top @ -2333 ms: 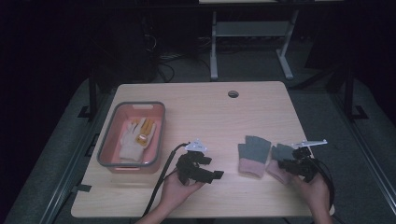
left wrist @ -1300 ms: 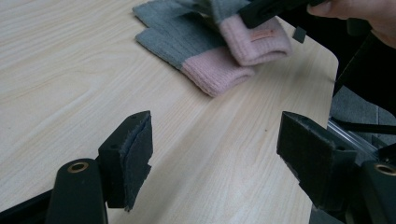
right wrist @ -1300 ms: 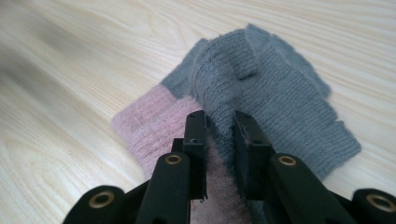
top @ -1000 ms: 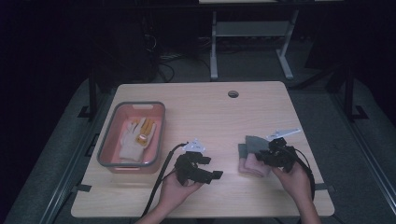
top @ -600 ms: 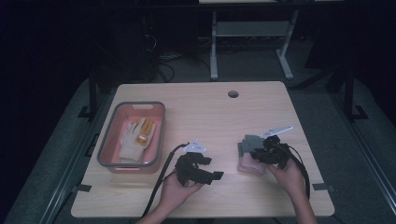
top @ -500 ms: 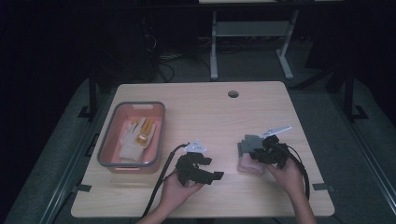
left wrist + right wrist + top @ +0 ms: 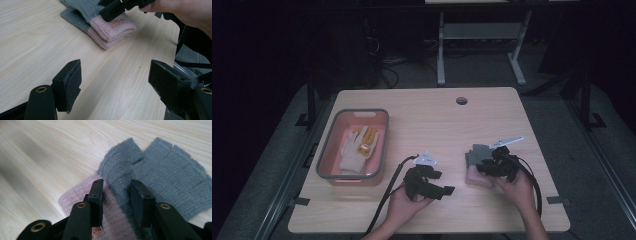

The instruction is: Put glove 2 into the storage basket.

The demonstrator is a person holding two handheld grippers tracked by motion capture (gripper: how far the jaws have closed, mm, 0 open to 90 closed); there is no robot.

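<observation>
right hand-held gripper [image 7: 116,192] sits on the grey-pink gloves [image 7: 155,172] at lower right, jaws narrowly apart, nothing clamped. left hand-held gripper [image 7: 115,82] rests wide apart. the lift looks undone.

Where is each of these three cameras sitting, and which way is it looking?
High view: above the person's side, facing forward and down on the table, the pink bin, both hands and grippers.
Left gripper view: rides the left gripper, looking along its wide-apart jaws across the table toward the glove.
Right gripper view: rides the right gripper, looking down on the glove between its jaws.
All three share the grey and pink glove.
</observation>
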